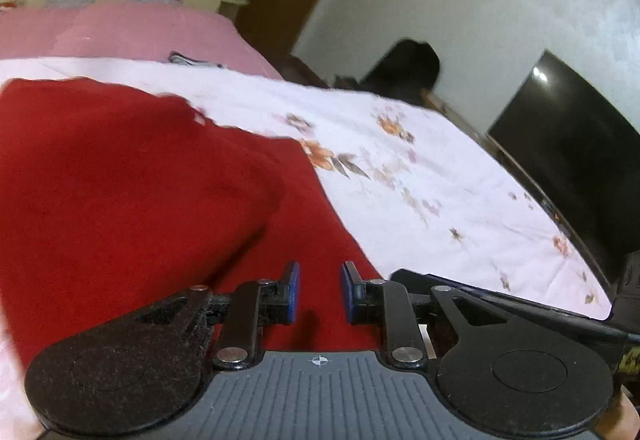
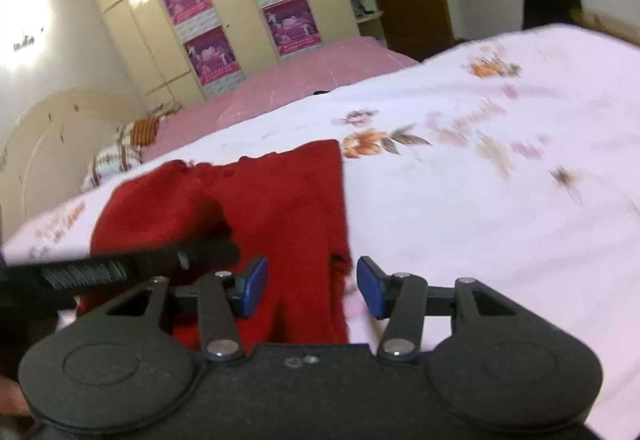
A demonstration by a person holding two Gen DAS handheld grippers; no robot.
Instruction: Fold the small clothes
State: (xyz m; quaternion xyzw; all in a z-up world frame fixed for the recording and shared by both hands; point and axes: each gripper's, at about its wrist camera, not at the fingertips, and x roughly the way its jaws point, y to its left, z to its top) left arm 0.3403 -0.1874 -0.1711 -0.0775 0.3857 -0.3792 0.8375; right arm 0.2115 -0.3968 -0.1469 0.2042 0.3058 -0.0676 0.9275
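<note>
Red garment (image 2: 256, 200) lies part-folded on the floral sheet (image 2: 480, 200), one layer doubled over, likely mid-fold. Left gripper (image 1: 319, 292) hovers above it, jaws slightly apart, nothing between. Right gripper (image 2: 312, 286) is open and empty, the garment's near right edge just beneath and between its fingers.

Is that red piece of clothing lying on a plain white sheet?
No, the red garment lies on a white bedspread printed with orange and brown flowers.
</note>
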